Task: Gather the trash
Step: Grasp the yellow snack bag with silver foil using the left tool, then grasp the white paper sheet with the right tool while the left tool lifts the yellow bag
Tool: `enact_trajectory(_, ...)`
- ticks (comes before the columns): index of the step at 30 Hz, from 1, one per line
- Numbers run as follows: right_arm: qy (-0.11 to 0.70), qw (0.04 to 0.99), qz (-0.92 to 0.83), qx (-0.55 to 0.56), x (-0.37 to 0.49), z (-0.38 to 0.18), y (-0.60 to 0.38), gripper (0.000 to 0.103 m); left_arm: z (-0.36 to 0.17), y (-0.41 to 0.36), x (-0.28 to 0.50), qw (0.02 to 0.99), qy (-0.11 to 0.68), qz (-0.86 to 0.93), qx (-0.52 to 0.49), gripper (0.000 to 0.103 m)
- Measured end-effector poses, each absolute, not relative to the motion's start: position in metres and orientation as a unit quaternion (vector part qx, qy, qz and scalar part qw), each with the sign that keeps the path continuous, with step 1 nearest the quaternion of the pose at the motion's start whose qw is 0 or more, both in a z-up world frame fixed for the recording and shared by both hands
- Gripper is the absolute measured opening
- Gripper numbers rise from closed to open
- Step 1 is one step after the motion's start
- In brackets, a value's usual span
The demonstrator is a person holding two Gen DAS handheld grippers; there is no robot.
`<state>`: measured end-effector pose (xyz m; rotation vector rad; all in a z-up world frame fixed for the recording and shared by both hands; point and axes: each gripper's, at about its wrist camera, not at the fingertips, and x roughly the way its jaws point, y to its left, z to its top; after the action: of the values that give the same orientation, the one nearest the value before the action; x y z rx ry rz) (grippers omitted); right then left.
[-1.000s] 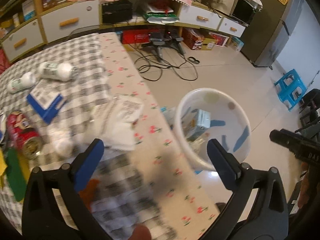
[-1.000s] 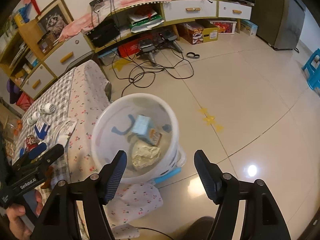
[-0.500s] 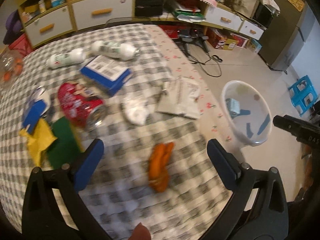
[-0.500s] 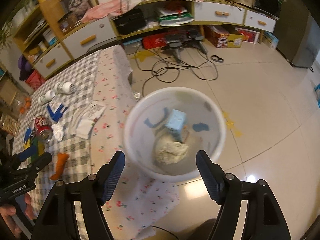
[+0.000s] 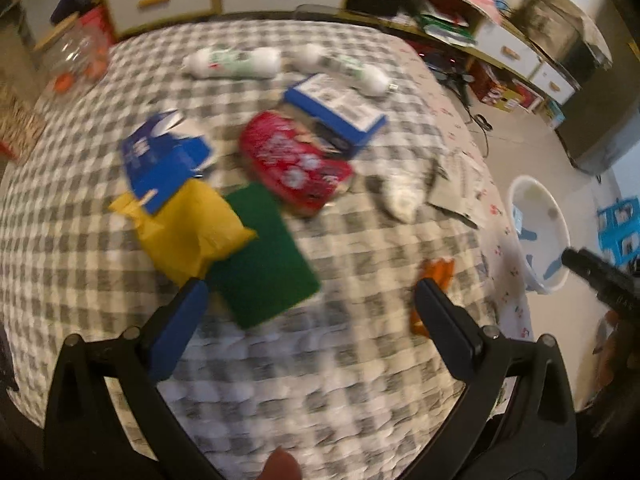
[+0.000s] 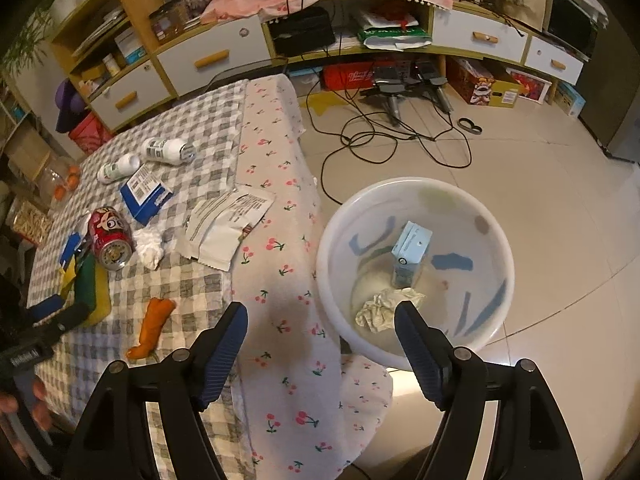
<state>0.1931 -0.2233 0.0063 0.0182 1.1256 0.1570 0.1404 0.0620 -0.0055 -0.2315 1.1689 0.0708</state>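
Trash lies on the checked tablecloth (image 5: 360,360): a red can (image 5: 294,164) (image 6: 109,236), a green pad (image 5: 264,260), a yellow wrapper (image 5: 188,232), blue cartons (image 5: 160,164) (image 6: 146,192), an orange peel (image 5: 434,280) (image 6: 154,326), a crumpled tissue (image 5: 400,198) (image 6: 149,245), white packets (image 6: 228,224) and two white bottles (image 5: 234,63) (image 6: 164,151). My left gripper (image 5: 310,332) is open and empty above the table, near the green pad. My right gripper (image 6: 320,340) is open and empty over the table's edge beside the white bin (image 6: 496,240) (image 5: 556,216), which holds a light-blue carton (image 6: 412,252) and crumpled paper (image 6: 384,308).
Cables (image 6: 380,136) lie on the tiled floor behind the bin. A low shelf unit with drawers (image 6: 208,56) runs along the far wall. A blue stool (image 5: 620,228) stands past the bin. A clear jar (image 5: 76,60) sits at the table's far left.
My left gripper has swung left from the bin to over the table's trash, open and empty throughout. My right gripper has drifted back and left, so more of the table shows.
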Motion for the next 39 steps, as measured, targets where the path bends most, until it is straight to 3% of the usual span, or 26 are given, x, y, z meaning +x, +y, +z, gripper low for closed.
enact_trajectory(8, 0.541, 0.838, 0.075, 0.003, 0.198, 0.002, -0.211, 0.078, -0.006, 0.112, 0.156, 0.811, 0.558, 0.065, -0.161, 0.101)
enact_trajectory(13, 0.545, 0.834, 0.080, 0.001, 0.203, -0.001, -0.200, 0.078, -0.014, 0.120, 0.155, 0.784, 0.581, 0.051, -0.214, 0.087)
enact_trajectory(20, 0.549, 0.831, 0.091, -0.010, 0.209, -0.004, -0.185, 0.078, -0.020, 0.117, 0.160, 0.786, 0.580, 0.061, -0.202, 0.080)
enact_trajectory(26, 0.553, 0.827, 0.098, -0.021, 0.209, -0.009, -0.176, 0.078, -0.038, 0.130, 0.167, 0.776, 0.583, 0.078, -0.228, 0.058)
enact_trajectory(31, 0.555, 0.825, 0.100, -0.025, 0.209, -0.012, -0.171, 0.078, -0.035, 0.136, 0.162, 0.785, 0.573, 0.080, -0.222, 0.029)
enact_trajectory(34, 0.555, 0.825, 0.102, -0.026, 0.208, -0.012, -0.170, 0.078, -0.030, 0.139, 0.158, 0.790, 0.566, 0.079, -0.221, 0.022)
enact_trajectory(39, 0.553, 0.826, 0.102, -0.020, 0.210, -0.010, -0.168, 0.078, -0.010, 0.133, 0.149, 0.809, 0.547, 0.064, -0.205, 0.019)
